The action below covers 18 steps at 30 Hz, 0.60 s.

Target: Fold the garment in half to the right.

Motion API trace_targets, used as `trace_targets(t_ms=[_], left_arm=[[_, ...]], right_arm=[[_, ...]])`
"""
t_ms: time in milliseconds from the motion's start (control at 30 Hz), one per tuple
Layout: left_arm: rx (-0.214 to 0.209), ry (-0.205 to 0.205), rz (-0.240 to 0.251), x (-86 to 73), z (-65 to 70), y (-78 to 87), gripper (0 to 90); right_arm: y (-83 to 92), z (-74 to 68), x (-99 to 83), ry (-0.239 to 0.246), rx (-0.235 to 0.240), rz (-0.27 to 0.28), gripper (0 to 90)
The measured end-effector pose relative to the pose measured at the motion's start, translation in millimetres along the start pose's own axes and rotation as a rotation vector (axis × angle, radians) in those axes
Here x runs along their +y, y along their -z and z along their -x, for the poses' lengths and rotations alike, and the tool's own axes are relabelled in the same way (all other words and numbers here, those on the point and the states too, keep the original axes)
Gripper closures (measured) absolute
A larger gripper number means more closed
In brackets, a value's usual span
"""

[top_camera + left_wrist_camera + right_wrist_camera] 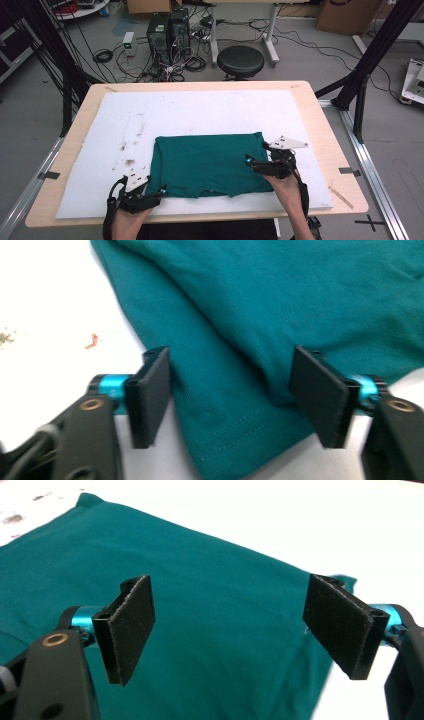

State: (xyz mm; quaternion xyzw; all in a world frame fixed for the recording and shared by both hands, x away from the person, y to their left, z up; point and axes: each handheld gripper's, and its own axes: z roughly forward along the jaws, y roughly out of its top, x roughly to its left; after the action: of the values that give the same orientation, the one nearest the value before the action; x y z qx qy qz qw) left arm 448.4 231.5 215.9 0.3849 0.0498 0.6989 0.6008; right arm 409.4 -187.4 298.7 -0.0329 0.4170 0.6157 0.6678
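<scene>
While your left gripper [159,192] sits at the lower left of the high view, its jaws stand apart around the near-left corner of the green shirt [210,162], the hemmed edge lying between the pads [150,395] without either one pressing on it. That corner is the relation to mind: the cloth runs up and to the right from those jaws, so closing them there would, I judge, catch the hem.

Your right gripper [248,161] hangs over the right side of the shirt, lower right of centre, with its jaws wide and nothing between them. In the right gripper view the fabric [210,630] spreads below and beyond the pads [131,625]; the cloth's right edge lies just past the right-hand pad.

Folded into a rectangle, the shirt lies flat with its long axis running left to right across the frame, in the near half of a white mat [200,110]. Brownish stains [129,162] mark the mat just left of the cloth. Under the mat is a pale wooden table [320,130].

Farther up the frame stand a black stool [240,61], two computer towers [167,30], loose cables on a grey floor and cardboard boxes along the top edge.
</scene>
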Motion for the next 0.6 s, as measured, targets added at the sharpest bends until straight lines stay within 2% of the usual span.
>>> trace_targets(t_ms=[233, 467, 600], left_arm=[[-0.008, -0.004, 0.021, -2.5, 1.6, 0.8, 44.5], [-0.027, -0.009, 0.028, -3.4, 1.8, 1.3, 51.7], [-0.045, -0.017, 0.029, -3.5, 2.0, 1.4, 58.0]], right_arm=[[-14.3, -4.6, 17.9, 0.023, 0.049, -0.018, 21.6], [-39.8, -12.2, 32.2, 0.074, 0.135, -0.070, 23.4], [-49.8, -18.7, 39.7, 0.096, 0.145, -0.094, 23.4]])
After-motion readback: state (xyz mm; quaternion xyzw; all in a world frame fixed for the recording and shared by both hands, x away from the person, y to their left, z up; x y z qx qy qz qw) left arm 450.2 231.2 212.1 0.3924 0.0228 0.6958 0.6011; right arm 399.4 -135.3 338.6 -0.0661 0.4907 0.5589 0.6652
